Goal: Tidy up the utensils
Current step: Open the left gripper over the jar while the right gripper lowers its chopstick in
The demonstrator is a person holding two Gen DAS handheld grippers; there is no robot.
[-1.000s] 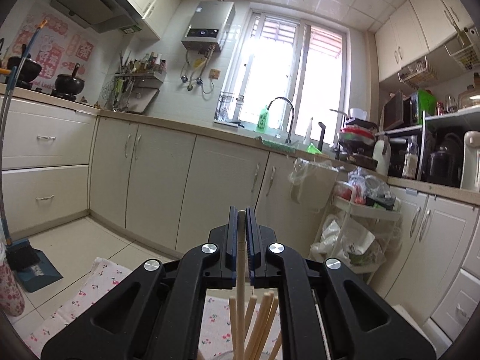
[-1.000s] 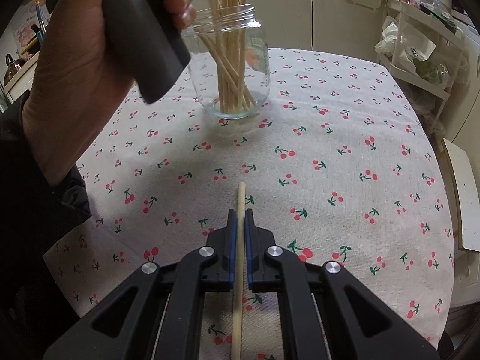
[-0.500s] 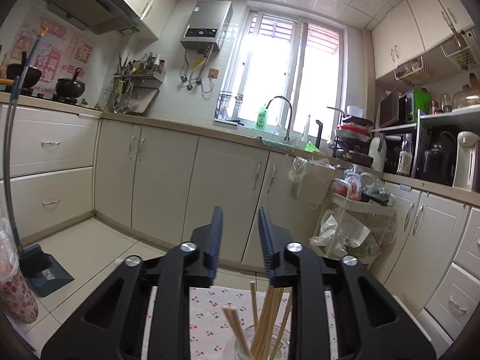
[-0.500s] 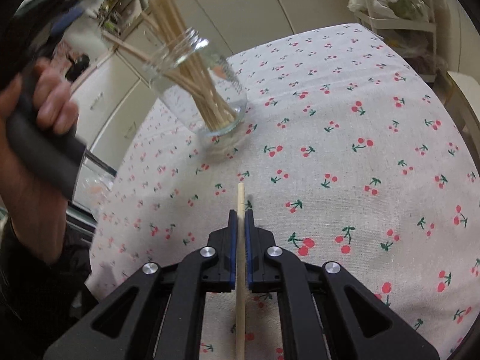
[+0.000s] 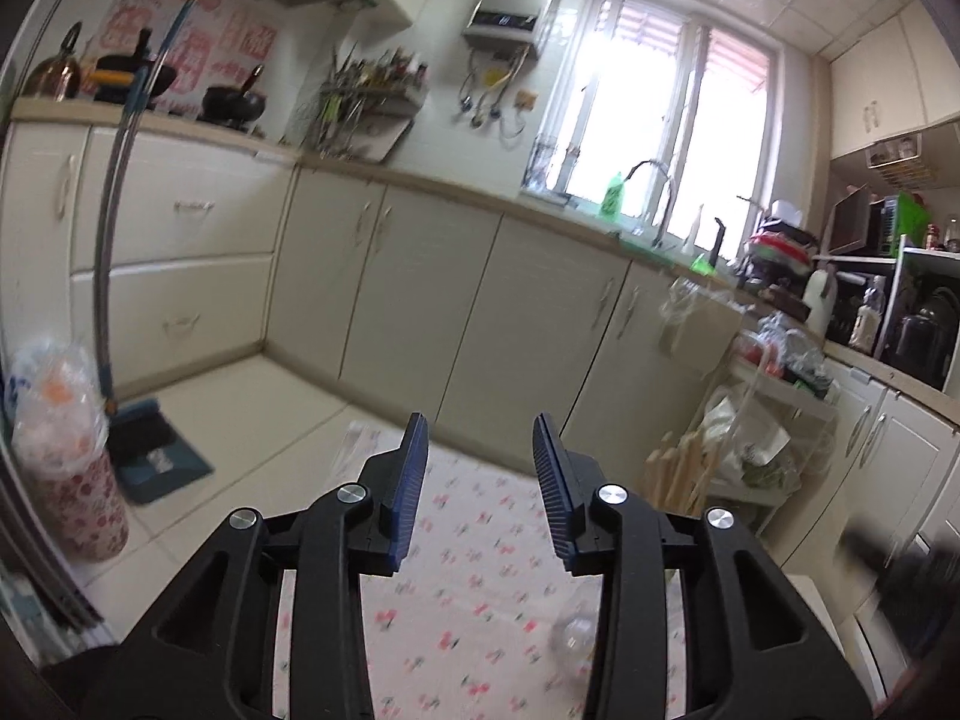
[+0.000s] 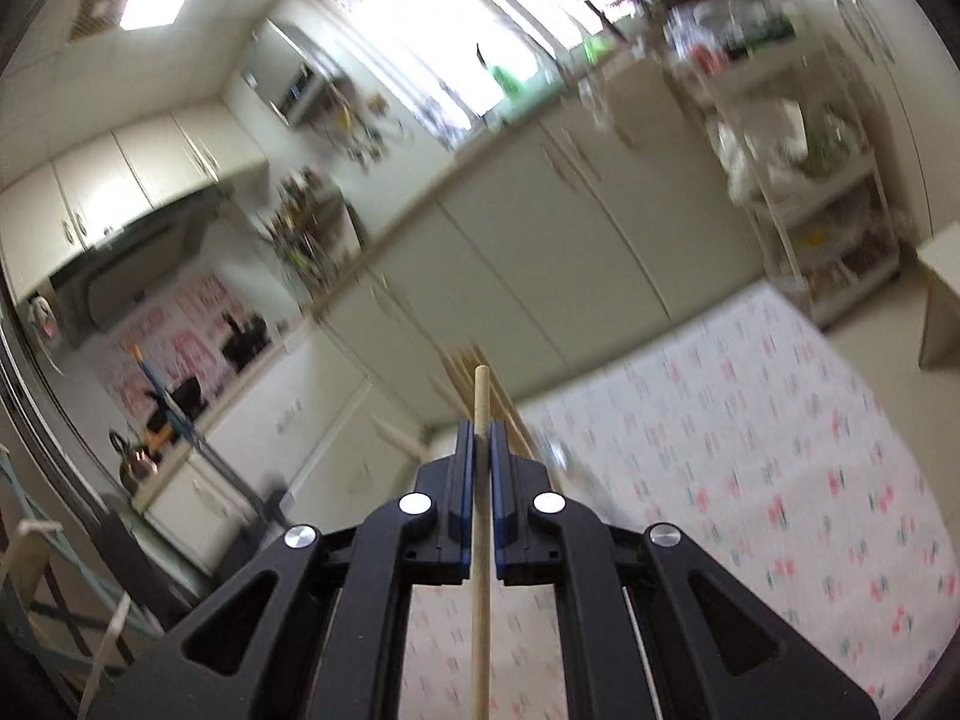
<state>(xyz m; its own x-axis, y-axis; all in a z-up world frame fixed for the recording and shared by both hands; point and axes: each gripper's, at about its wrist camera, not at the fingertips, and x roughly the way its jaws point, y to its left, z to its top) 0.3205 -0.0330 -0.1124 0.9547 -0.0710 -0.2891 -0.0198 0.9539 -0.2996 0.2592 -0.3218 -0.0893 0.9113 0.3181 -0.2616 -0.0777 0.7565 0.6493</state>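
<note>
left gripper (image 5: 480,450) opening, empty, right gripper (image 6: 478,438) clamping slim round wooden chopstick (image 6: 479,540)

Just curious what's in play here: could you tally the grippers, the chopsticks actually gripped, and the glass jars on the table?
Grippers: 2 (left gripper, jaws opening, nothing between them; right gripper, shut)
Chopsticks gripped: 1 (chopstick, in the right gripper)
Glass jars: 1 (glass jar, blurred; its sticks can't be counted)
Total: 4
</note>
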